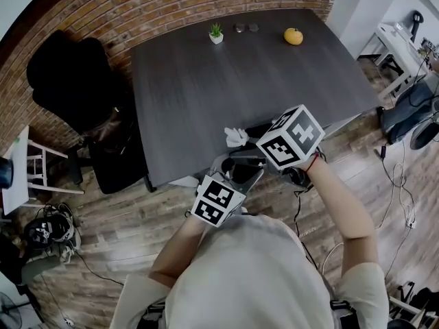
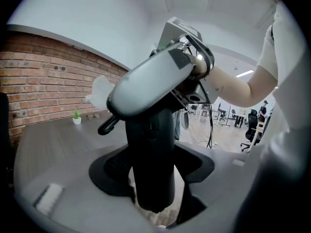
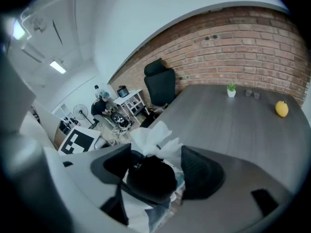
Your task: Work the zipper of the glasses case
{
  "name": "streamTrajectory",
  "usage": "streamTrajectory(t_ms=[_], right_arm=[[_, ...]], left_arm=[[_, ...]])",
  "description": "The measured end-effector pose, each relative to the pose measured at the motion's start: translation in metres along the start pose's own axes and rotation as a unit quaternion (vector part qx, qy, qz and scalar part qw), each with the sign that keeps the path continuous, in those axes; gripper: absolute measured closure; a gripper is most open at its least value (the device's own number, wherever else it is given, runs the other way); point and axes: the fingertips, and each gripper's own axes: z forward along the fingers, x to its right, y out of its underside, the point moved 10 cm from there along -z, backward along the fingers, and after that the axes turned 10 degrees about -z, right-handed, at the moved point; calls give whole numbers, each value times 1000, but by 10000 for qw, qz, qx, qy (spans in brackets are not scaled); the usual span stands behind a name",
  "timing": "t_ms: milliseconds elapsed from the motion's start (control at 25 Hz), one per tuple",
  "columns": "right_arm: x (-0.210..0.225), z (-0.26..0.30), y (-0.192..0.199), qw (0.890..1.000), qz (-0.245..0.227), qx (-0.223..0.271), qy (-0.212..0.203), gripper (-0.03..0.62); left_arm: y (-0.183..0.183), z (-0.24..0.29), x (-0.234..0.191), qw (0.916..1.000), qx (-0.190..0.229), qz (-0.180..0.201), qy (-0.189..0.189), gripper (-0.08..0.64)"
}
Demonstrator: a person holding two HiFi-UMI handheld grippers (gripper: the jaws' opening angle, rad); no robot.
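The black glasses case hangs just off the dark table's front edge, between both grippers. My left gripper is shut on the case, which stands upright between its pads. Seen from the left gripper, the right gripper's grey body and the hand holding it sit over the case's top end. My right gripper points down at the case's rounded end; its pads flank the case without clearly pressing on it. A crumpled white cloth lies just beyond the case on the table edge.
The grey table carries a small potted plant, two small dark objects and an orange fruit along its far edge. A black office chair stands at the left, with a brick wall behind it. Cables trail on the wooden floor.
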Motion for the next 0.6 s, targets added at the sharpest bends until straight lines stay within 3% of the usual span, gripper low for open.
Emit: streamTrajectory(t_ms=[160, 240, 320, 440, 600], right_arm=[[2, -5, -6, 9996, -131, 179, 158, 376], [1, -9, -12, 9984, -355, 204, 387, 456], [-2, -11, -17, 9959, -679, 116, 587, 488], [-6, -12, -21, 9918, -1046, 59, 736, 492], [-2, -18, -23, 9939, -844, 420, 576, 508]], left_arm=[[1, 5, 5, 9998, -117, 151, 114, 299], [1, 6, 6, 9998, -104, 33, 148, 299], [2, 5, 3, 9998, -65, -112, 150, 299], [3, 4, -2, 9994, -52, -288, 161, 299], [5, 1, -13, 9975, 54, -685, 166, 299]])
